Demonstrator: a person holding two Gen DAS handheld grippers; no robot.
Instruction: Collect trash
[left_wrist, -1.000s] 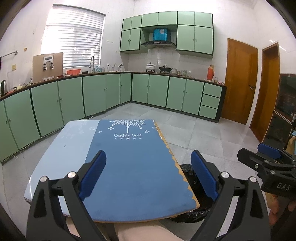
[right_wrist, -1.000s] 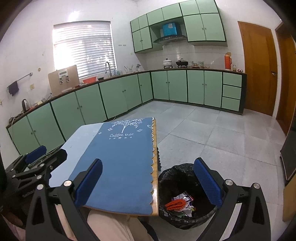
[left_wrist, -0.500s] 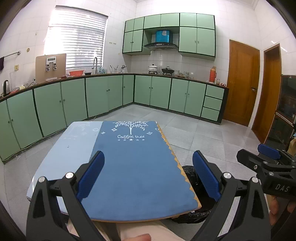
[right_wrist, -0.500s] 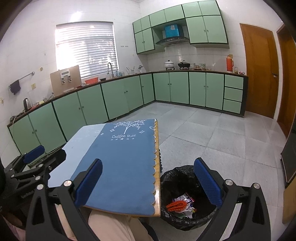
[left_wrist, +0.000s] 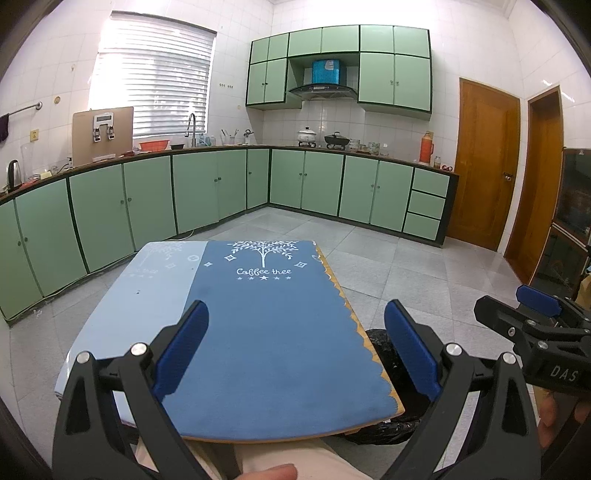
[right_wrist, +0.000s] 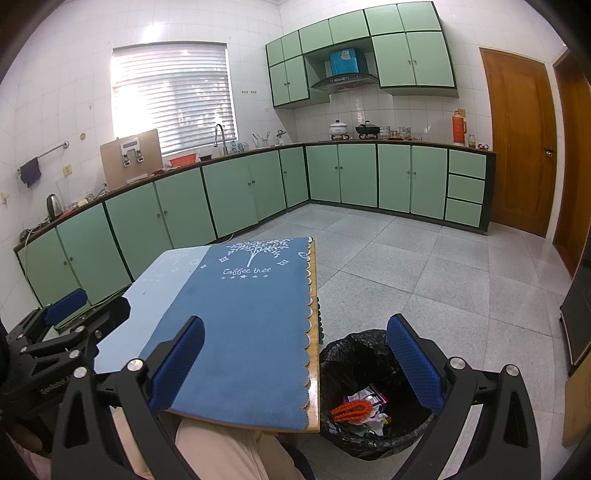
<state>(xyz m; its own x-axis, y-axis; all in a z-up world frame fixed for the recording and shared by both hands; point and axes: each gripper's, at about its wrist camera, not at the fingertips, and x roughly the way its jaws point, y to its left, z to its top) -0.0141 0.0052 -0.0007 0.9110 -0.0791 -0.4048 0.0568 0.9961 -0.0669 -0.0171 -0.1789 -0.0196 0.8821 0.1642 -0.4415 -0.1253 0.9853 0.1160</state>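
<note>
A black-bagged trash bin (right_wrist: 364, 373) stands on the floor right of the table, holding an orange item (right_wrist: 351, 409) and crumpled wrappers (right_wrist: 369, 397). In the left wrist view only the bin's edge (left_wrist: 380, 341) shows past the table corner. The table carries a blue "Coffee tree" cloth (left_wrist: 273, 325) (right_wrist: 247, 314) with nothing lying on it. My left gripper (left_wrist: 295, 350) hovers open over the cloth's near end. My right gripper (right_wrist: 295, 363) is open too, spanning the table's right edge and the bin. Each gripper appears in the other's view: the right one (left_wrist: 535, 317), the left one (right_wrist: 66, 314).
Green cabinets (left_wrist: 207, 192) line the far and left walls under a cluttered counter (right_wrist: 258, 149). Wooden doors (left_wrist: 484, 166) stand at the right. Grey tiled floor (right_wrist: 424, 266) lies open beyond the table. A person's legs (right_wrist: 218, 454) sit below the table's near edge.
Both cameras have tilted up and drawn back slightly, so the table and bin sit a little lower in view. Both grippers have stayed open and empty.
</note>
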